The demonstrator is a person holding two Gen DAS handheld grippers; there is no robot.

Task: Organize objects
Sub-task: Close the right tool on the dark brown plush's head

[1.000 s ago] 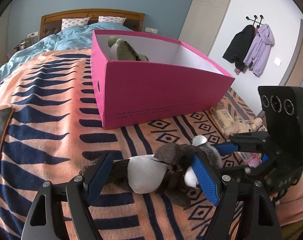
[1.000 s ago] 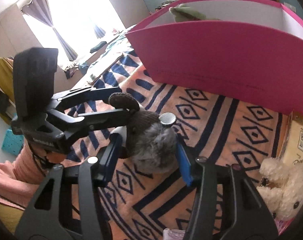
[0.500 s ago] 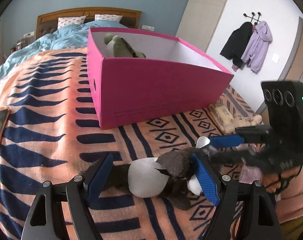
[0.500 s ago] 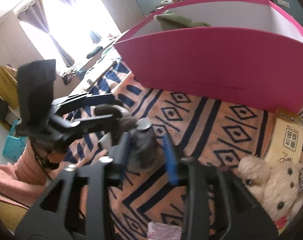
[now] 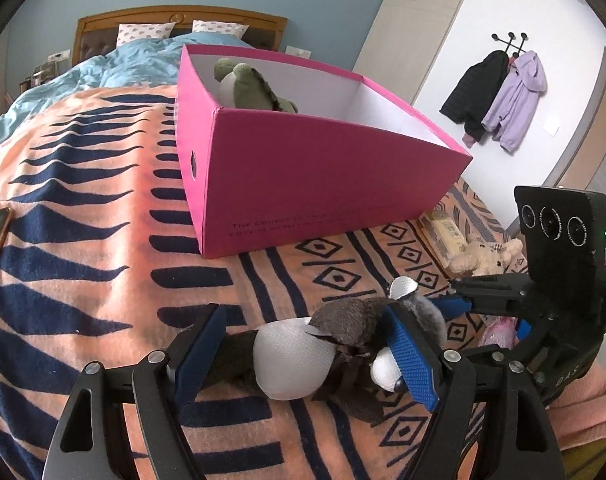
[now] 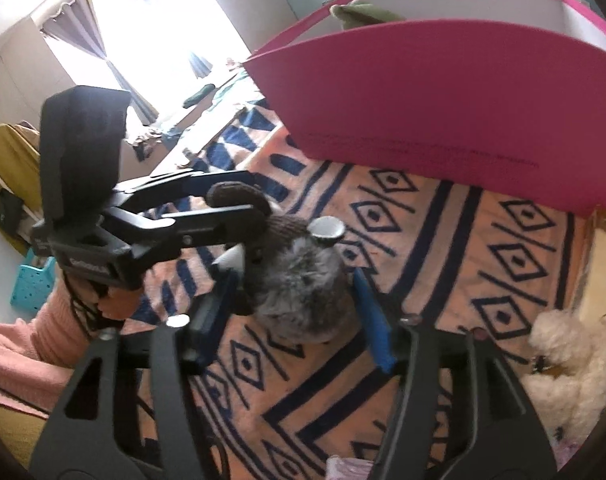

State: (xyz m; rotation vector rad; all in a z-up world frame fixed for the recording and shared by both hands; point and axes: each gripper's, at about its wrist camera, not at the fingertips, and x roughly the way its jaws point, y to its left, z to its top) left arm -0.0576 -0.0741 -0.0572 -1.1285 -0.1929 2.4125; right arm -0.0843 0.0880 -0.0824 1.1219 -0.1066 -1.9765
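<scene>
Patterned blanket point(image 5: 103, 240); both grippers bracket plush toy point(image 5: 331, 344).

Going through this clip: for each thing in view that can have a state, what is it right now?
Pink box: open, no lid, upright on the bed.
Green plush: inside the box.
Grey-brown plush: lying on the blanket, between both grippers' fingers.
Cream teddy: lying outside the box.
Left gripper: open around the plush.
Right gripper: open around its head.

Fuzzy plush toy point(image 5: 343, 344) w/ smooth white belly, matt pink cardboard box point(image 5: 323, 184), woven cloth blanket point(image 5: 83, 248).
</scene>
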